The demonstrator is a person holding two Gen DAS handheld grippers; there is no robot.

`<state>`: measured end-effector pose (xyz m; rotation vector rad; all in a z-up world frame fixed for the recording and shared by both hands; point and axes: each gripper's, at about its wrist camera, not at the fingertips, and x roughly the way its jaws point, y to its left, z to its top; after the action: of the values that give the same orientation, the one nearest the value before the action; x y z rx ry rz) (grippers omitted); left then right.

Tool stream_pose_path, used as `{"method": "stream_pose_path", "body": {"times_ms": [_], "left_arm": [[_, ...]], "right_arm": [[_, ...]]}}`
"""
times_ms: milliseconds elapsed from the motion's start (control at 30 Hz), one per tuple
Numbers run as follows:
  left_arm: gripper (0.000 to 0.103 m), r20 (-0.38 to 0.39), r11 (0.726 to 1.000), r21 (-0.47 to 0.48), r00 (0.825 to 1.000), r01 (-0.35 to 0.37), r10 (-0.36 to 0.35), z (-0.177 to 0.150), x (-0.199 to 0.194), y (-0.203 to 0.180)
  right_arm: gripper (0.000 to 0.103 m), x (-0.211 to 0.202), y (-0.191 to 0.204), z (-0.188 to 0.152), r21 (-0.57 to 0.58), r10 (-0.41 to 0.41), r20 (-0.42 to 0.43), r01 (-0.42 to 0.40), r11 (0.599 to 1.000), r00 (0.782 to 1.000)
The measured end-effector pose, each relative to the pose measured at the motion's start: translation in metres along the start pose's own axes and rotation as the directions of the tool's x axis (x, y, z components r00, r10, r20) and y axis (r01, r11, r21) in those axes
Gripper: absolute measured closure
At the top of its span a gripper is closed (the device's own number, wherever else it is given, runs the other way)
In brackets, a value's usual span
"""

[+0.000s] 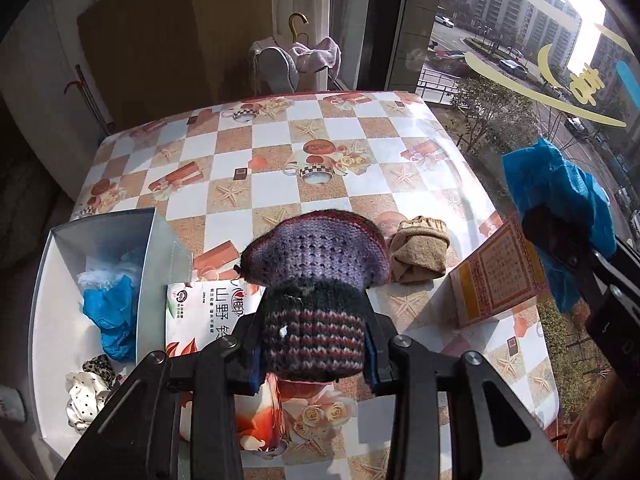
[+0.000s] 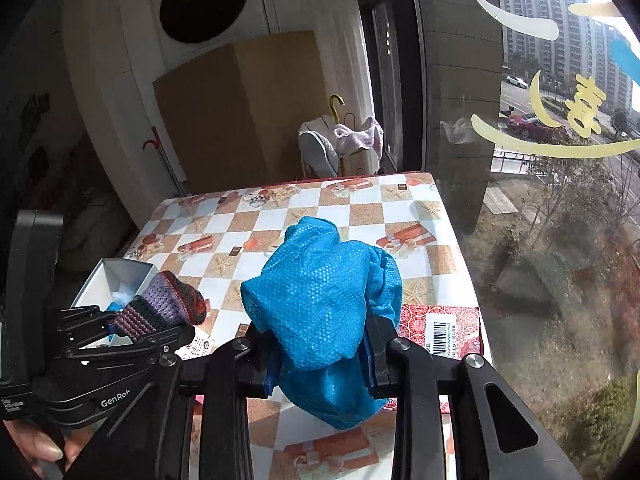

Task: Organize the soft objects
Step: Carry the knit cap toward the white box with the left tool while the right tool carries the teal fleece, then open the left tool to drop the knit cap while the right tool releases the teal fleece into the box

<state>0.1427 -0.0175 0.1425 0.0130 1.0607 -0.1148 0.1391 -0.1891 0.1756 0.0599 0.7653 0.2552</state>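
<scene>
Carrying 2 soft items above the worktop [image 1: 360, 140], 1 per tool; transfer step judged in hand, sorting not yet finished.

Item 1, far left: white box [image 1: 160, 248], open-topped, at the worktop's left edge. Holds blue crumpled cloth [image 1: 110, 312], pale fluffy piece behind it, spotted white fabric [image 1: 82, 400] and a leopard-print bit near the front corner. Judged the collecting point for soft goods.

Item 2: printed packet [image 1: 208, 316], flat on the worktop just right of the box, partly under the left tool.

Item 3: left tool [image 1: 314, 364], pinching the dark striped cuff of a knitted piece [image 1: 316, 264]; purple-and-red end flaring beyond the fingers, clear of the surface.

Item 4: tan rolled sock [image 1: 420, 252], resting on the worktop just right of the knit, untouched.

Item 5: red-and-yellow printed card [image 1: 496, 276], at the right edge of the worktop.

Item 6, far right: right tool [image 2: 324, 364], clamped on a bunched blue mesh cloth [image 2: 320, 300], held well above the worktop.

Next move, as judged: swing each load leftward over the box, lower inside the walls, then spread the fingers to drop. Left load nearer the box, so likely 1st. Tan sock left for a later pick.
</scene>
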Motion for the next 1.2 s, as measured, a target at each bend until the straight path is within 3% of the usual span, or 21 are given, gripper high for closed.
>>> {"method": "stream_pose_path", "body": {"times_ms": [267,700,1067,1200], "left_arm": [[0.063,-0.028,0.991,-0.13,0.999,-0.045,0.042,-0.038,-0.003,0.078],[0.063,-0.002,0.958,-0.261,0.993,-0.114,0.118,-0.063,-0.029,0.161],[0.063,-0.057,0.913,-0.371,0.985,-0.171,0.162,-0.102,-0.016,0.22],[0.063,-0.06,0.908,-0.375,0.982,-0.189,0.18,-0.107,-0.017,0.23]], "right_arm": [[0.071,0.023,0.071,-0.026,-0.101,0.079,-0.085,-0.087,0.991,0.993],[0.071,0.053,0.184,-0.043,-0.244,0.204,-0.194,-0.249,0.937,0.959],[0.071,0.069,0.238,-0.053,-0.318,0.238,-0.26,-0.315,0.894,0.936],[0.071,0.077,0.248,-0.054,-0.325,0.237,-0.273,-0.322,0.889,0.932]]}}
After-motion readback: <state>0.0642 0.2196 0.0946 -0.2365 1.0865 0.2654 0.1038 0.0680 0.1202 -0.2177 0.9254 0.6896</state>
